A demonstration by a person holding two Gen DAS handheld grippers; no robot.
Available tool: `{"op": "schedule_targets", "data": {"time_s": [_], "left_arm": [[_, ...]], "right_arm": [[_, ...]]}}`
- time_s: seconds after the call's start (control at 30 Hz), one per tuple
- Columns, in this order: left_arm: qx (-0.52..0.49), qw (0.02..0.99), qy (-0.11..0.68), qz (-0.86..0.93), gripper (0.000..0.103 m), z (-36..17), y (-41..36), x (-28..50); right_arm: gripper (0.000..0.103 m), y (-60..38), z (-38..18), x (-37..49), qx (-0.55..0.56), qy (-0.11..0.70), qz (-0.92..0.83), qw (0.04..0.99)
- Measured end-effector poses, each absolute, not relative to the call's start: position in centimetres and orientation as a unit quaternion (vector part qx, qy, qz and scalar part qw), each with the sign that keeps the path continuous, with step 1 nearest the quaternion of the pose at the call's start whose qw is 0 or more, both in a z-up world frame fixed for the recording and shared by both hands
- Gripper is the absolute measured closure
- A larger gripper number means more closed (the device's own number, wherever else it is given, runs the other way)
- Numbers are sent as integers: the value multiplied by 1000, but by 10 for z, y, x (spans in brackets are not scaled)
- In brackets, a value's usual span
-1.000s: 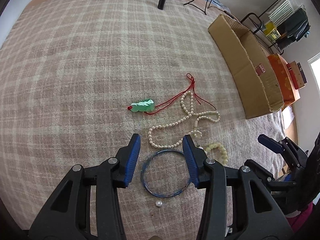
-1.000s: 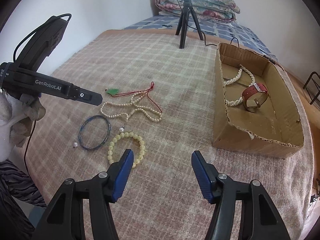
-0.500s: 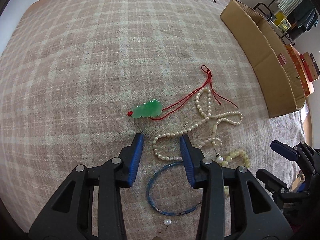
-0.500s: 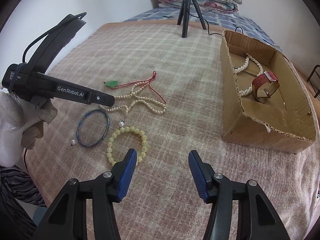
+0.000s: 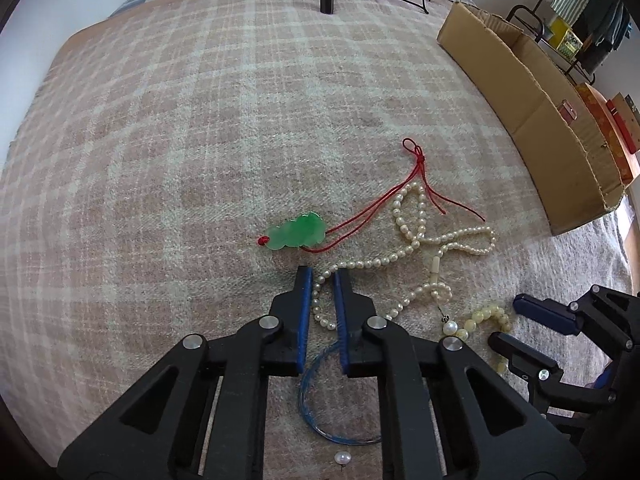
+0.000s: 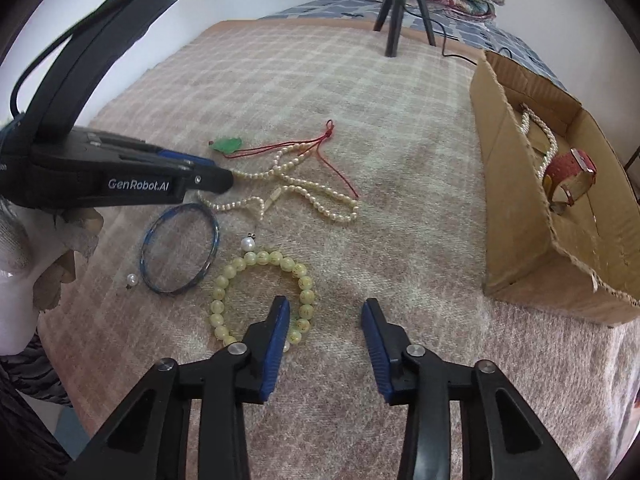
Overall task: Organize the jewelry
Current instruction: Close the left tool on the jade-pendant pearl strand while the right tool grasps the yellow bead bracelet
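Observation:
A long pearl necklace (image 5: 404, 248) lies on the plaid blanket, also in the right wrist view (image 6: 304, 194). My left gripper (image 5: 321, 280) is low over its near end, jaws narrowed to a small gap with pearls between them; it also shows in the right wrist view (image 6: 224, 178). A green pendant on red cord (image 5: 296, 234) lies just beyond. A blue bangle (image 6: 180, 248) and a yellow bead bracelet (image 6: 260, 296) lie nearer. My right gripper (image 6: 326, 312) is open and empty beside the yellow bracelet.
A cardboard box (image 6: 560, 272) at the right holds a pearl strand (image 6: 540, 136) and a red watch (image 6: 572, 176). Two loose pearls (image 6: 248, 245) (image 6: 132, 279) lie by the bangle. A tripod (image 6: 396, 8) stands at the far end.
My left gripper moved forward past the blue bangle to the pearl necklace and its jaws closed most of the way. My right gripper crept forward toward the yellow bracelet.

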State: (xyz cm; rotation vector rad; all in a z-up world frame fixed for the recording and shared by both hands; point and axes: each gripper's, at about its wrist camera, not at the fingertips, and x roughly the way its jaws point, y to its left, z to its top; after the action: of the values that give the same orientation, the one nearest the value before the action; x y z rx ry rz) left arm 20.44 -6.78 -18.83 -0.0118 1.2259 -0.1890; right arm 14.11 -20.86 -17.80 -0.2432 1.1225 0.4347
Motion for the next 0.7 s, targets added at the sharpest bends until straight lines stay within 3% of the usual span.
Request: {"op": "schedule_targets", "data": {"time_s": [0.17, 0.7], "left_arm": [[-40, 808, 579, -97, 102, -181, -65, 206], [-145, 816, 535, -165, 102, -118, -56, 197]], "right_arm": [[96, -203, -176, 139, -113, 527, 216, 814], [98, -205, -141, 131, -89, 488, 227, 838]]}}
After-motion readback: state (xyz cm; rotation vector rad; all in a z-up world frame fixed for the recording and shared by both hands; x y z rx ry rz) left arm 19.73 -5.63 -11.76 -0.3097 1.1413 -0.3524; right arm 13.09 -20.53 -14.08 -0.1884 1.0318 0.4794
